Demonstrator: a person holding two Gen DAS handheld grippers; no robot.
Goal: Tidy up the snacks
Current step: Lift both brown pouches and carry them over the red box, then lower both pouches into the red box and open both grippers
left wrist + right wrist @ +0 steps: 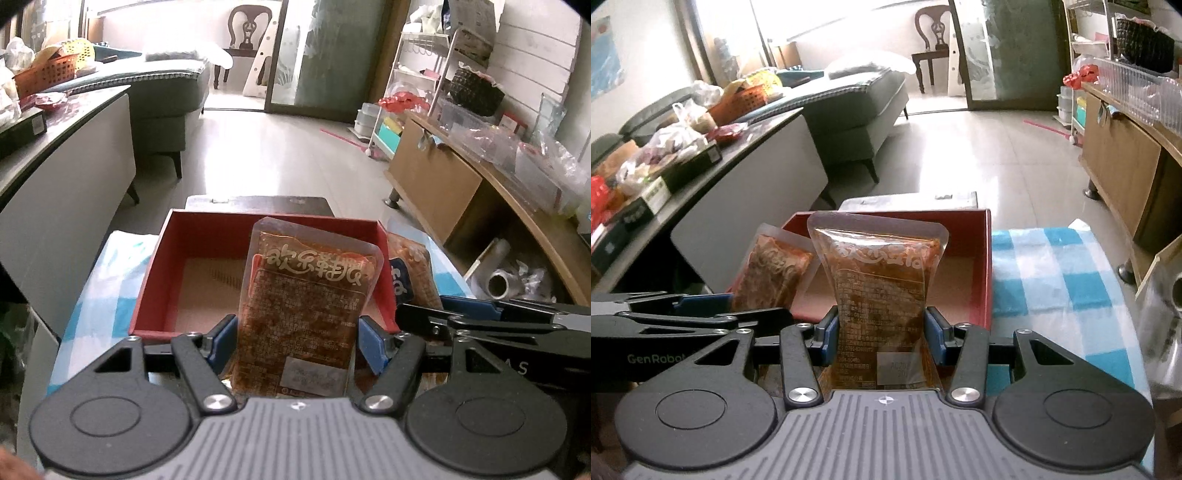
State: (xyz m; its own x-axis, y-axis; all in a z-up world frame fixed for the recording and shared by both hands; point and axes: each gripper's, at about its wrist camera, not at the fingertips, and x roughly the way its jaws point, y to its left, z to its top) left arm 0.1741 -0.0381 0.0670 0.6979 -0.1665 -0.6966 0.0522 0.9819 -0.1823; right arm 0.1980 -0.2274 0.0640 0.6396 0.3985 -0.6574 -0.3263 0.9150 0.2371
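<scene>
My left gripper [297,332] is shut on a clear snack packet [306,295] of red-brown spicy strips, held upright in front of the open red box [207,229]. My right gripper [882,332] is shut on a second, similar snack packet [882,280], pinching it in at the waist above the near edge of the red box [982,258]. The two grippers stand side by side. The right gripper [417,308] shows at the right of the left wrist view with its packet [413,273]. The left gripper [753,306] and its packet [772,273] show at the left of the right wrist view. The box's tan floor looks bare.
The box sits on a blue-and-white checked cloth [1052,266]. A grey counter [757,177] piled with bags and boxes runs along the left. A wooden cabinet [436,177] stands at the right, with a foil roll [498,284] beneath. A sofa [162,96] and tiled floor lie beyond.
</scene>
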